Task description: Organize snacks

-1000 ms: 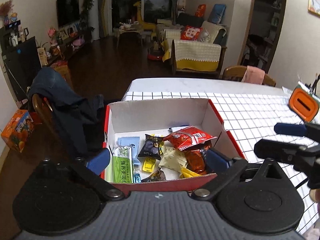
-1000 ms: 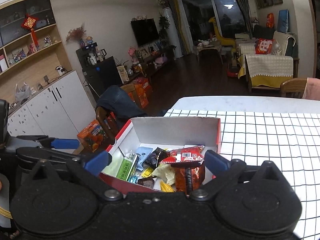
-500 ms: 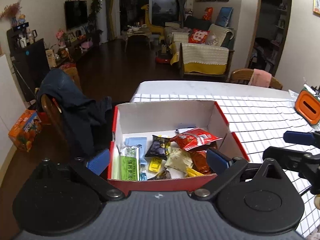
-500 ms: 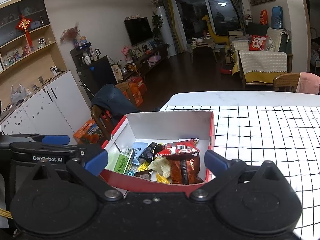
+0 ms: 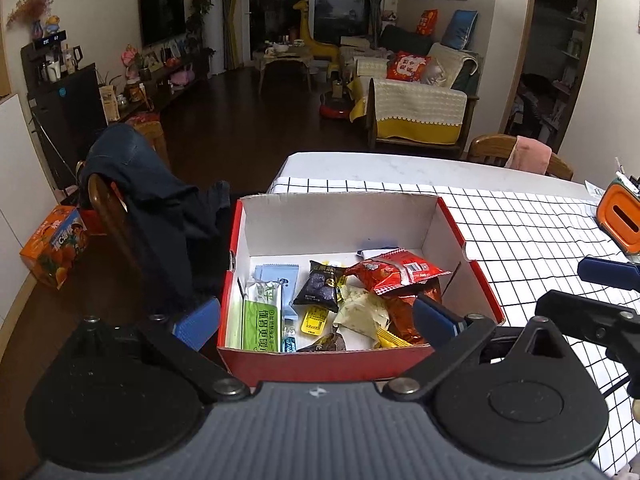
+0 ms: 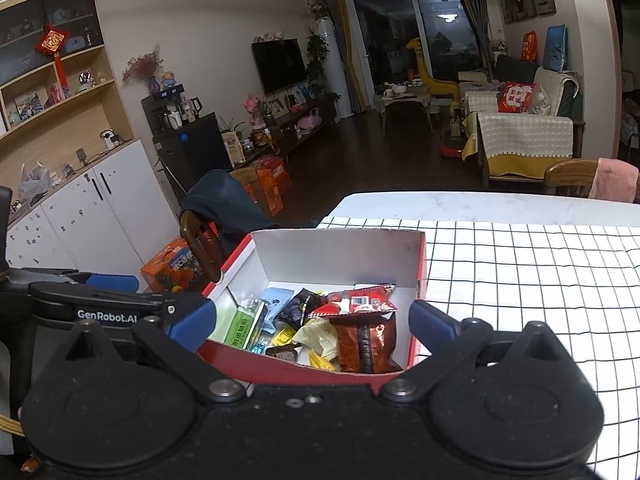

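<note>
A red cardboard box (image 5: 328, 368) (image 6: 418, 272) with white inner walls sits at the table's left edge. It holds several snack packets: a red packet (image 5: 400, 270) (image 6: 354, 304), a green packet (image 5: 260, 326) (image 6: 242, 328), a dark packet (image 5: 322, 284) and a light blue one (image 5: 278, 280). My left gripper (image 5: 318, 320) is open in front of the box, holding nothing. My right gripper (image 6: 312, 324) is open too, its fingers spread wider than the box front, with nothing between them.
A black-and-white checked cloth (image 6: 520, 264) covers the table to the right. An orange holder (image 5: 618, 218) stands at the far right. A chair with a dark jacket (image 5: 148, 200) is left of the box. An orange carton (image 5: 54, 246) lies on the floor.
Both grippers have drawn back and slightly up from the box, so it looks smaller and lower in both views. Neither gripper took hold of anything.
</note>
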The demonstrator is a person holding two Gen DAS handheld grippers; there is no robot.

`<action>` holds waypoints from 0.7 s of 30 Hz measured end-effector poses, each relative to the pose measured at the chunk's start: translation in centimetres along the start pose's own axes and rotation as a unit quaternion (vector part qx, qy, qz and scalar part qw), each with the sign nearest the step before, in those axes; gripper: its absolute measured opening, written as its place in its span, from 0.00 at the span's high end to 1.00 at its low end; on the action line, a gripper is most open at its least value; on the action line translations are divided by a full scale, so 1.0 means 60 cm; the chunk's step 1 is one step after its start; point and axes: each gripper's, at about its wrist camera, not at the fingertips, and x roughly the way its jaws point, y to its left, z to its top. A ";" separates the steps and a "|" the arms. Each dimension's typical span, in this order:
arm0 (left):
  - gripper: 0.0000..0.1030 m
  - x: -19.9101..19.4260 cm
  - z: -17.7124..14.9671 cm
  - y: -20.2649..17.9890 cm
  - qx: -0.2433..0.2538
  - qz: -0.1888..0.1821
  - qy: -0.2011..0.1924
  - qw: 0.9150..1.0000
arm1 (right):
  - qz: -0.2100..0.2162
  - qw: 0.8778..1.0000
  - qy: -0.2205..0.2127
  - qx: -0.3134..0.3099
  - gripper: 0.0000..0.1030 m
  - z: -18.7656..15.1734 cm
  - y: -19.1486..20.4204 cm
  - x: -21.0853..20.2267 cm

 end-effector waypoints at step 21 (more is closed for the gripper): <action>0.00 0.001 0.000 -0.007 -0.002 0.004 0.007 1.000 | 0.004 1.000 0.006 0.021 0.00 -0.005 -0.012 0.002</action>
